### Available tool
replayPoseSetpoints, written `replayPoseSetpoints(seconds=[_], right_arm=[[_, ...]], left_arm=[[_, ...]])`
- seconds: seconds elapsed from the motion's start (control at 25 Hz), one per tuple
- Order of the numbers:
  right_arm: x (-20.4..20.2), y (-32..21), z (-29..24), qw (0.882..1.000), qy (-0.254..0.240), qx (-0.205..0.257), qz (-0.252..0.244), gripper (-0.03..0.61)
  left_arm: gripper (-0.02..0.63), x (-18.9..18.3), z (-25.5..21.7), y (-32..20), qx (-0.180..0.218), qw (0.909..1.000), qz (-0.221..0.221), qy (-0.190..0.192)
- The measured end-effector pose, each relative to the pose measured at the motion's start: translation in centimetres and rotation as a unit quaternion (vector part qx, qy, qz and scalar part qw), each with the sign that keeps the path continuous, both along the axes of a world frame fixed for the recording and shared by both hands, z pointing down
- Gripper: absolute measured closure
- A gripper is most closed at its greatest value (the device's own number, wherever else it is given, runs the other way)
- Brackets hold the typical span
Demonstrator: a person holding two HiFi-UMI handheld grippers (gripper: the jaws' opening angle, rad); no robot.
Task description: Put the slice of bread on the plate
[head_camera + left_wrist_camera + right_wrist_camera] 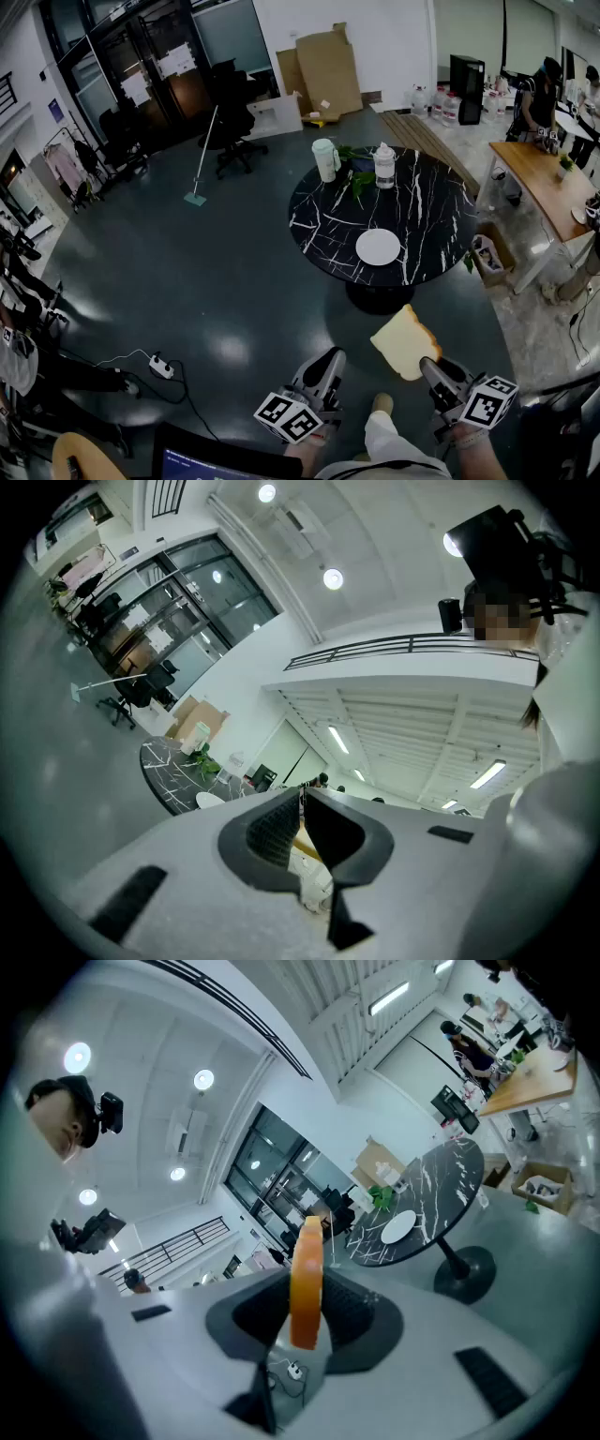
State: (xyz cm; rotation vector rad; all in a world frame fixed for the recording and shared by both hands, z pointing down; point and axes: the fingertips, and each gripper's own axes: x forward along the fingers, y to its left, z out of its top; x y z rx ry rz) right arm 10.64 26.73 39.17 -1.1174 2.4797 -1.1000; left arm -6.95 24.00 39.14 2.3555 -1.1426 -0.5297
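Note:
A slice of bread hangs in the air near the bottom of the head view, short of the table, with my right gripper shut on its lower edge. In the right gripper view the bread slice stands edge-on between the two jaws of that gripper. The white plate lies bare on the near side of the round black marble table, ahead of the bread; the plate also shows beyond the bread. My left gripper is held low beside the right one, shut and holding nothing.
On the table's far side stand a pale cup, a white bottle and green leaves. A power strip with its cable lies on the floor at left. A cardboard box and a wooden table stand at right.

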Motion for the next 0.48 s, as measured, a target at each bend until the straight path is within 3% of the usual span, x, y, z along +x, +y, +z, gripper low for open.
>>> replayPoseSetpoints(seconds=[0.48], right_arm=[[0.5, -11.5, 1.0, 0.999, -0.011, -0.017, -0.034, 0.489]], left_arm=[[0.594, 1.4, -1.1, -11.2, 0.013, 0.9998, -0.018, -0.004]])
